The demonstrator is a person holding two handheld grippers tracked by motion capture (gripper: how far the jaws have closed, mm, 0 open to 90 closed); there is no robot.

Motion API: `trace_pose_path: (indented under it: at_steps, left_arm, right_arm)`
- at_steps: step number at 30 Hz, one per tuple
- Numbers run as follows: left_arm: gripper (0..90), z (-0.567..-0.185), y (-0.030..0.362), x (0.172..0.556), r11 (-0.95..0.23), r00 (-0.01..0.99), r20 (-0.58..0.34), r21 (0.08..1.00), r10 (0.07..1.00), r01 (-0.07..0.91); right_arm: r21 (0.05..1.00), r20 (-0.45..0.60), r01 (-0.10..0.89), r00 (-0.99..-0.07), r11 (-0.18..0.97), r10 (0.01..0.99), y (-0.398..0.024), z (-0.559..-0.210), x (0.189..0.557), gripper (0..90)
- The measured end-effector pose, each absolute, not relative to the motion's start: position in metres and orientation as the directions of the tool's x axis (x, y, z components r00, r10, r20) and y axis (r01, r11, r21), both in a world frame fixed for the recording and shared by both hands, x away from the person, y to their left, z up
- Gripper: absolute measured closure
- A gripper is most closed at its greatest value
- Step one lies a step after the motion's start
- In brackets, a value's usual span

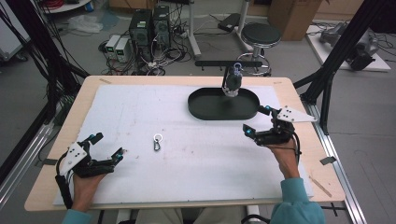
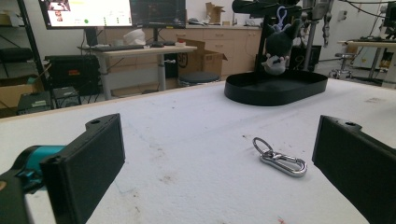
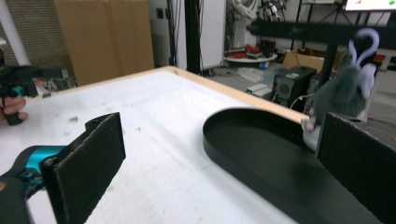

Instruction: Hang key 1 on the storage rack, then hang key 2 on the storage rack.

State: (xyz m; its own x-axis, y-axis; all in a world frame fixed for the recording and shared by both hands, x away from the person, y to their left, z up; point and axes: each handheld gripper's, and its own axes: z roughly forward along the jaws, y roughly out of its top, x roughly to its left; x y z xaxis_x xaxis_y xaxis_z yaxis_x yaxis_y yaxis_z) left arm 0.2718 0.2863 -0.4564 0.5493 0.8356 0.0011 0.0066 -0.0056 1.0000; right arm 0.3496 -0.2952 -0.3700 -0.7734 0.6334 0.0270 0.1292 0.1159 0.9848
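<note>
A small metal carabiner clip (image 1: 158,142) (image 2: 280,157) with a ring lies on the white mat, near the middle. My left gripper (image 1: 108,147) (image 2: 219,168) stands open at the front left, a short way left of the clip, nothing between its jaws. A black oval tray (image 1: 201,107) (image 2: 252,93) (image 3: 243,154) sits at the back centre. Above it a grey plush toy (image 1: 232,82) (image 2: 278,44) (image 3: 343,95) hangs by a pale loop from a black stand. My right gripper (image 1: 256,120) (image 3: 219,158) is open just right of the tray, empty.
The white mat (image 1: 140,116) covers most of the wooden table (image 1: 299,93). Black frame posts rise at both back corners. A stool (image 1: 260,35) and computer boxes (image 1: 149,25) stand on the floor beyond the far edge.
</note>
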Motion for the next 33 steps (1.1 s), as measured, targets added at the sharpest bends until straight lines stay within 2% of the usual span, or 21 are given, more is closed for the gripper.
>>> trace_pose_path:
  at_steps: [9,33]
  left_arm:
    - [2.9,-0.456,0.287,0.272,0.002,0.548,-0.008,1.000,0.837,0.011]
    - [2.9,-0.449,0.288,0.276,-0.011,0.558,-0.010,0.999,0.830,0.035]
  right_arm:
    - [0.982,0.042,0.148,-0.771,0.115,0.636,-0.299,-0.387,0.342,0.7]
    - [0.982,0.045,0.149,-0.781,0.116,0.623,-0.298,-0.390,0.343,0.7]
